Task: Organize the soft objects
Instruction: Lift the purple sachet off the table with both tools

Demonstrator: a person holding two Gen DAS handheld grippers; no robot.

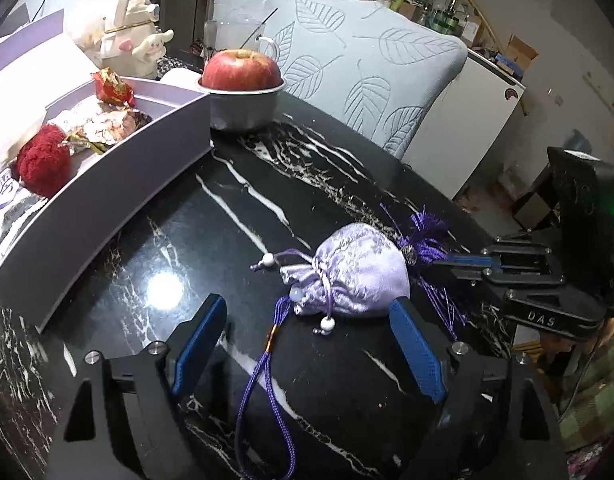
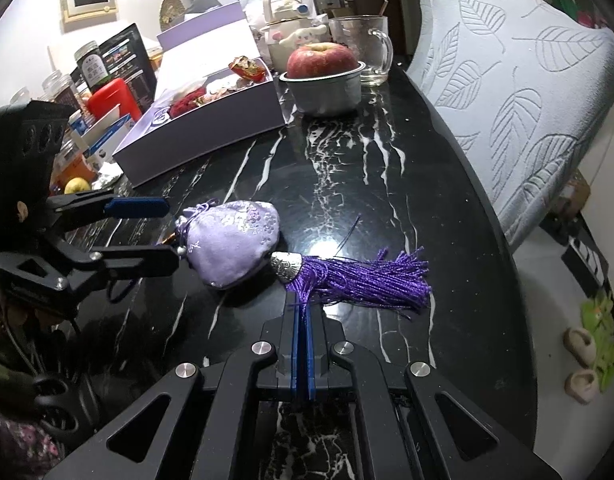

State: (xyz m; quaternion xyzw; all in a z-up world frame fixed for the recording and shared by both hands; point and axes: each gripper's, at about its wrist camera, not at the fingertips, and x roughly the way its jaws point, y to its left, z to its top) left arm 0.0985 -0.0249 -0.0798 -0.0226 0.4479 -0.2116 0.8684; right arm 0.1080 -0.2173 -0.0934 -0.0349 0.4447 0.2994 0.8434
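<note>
The left gripper [image 1: 307,344] stands with its jaws spread wide, one blue pad on each side of the cord end of a small lilac pouch [image 1: 359,276], and neither pad presses on it; the right-hand pad sits just at the pouch's edge, though I cannot say whether it touches. The pouch lies on the black marble table [image 1: 267,184], its drawstring neck with white beads turned toward that gripper, and a purple cord loop [image 1: 259,384] trails from the neck between the fingers. The right gripper [image 2: 303,304] has its jaws pressed together on strands at the near edge of the purple tassel [image 2: 363,280], which fans out flat on the table from a silver cap [image 2: 287,266] at the pouch's far end. Beyond the pouch, toward the back of the table, is an open lilac box [image 1: 107,184] with a red fuzzy thing [image 1: 43,164] and some foil wrappers inside. Beside the box a red apple [image 1: 241,70] rests on top of a small grey bowl [image 1: 243,108], with a glass mug [image 2: 363,50] behind it. A pale chair back [image 1: 359,68] stitched with leaves stands against the table's far edge.
</note>
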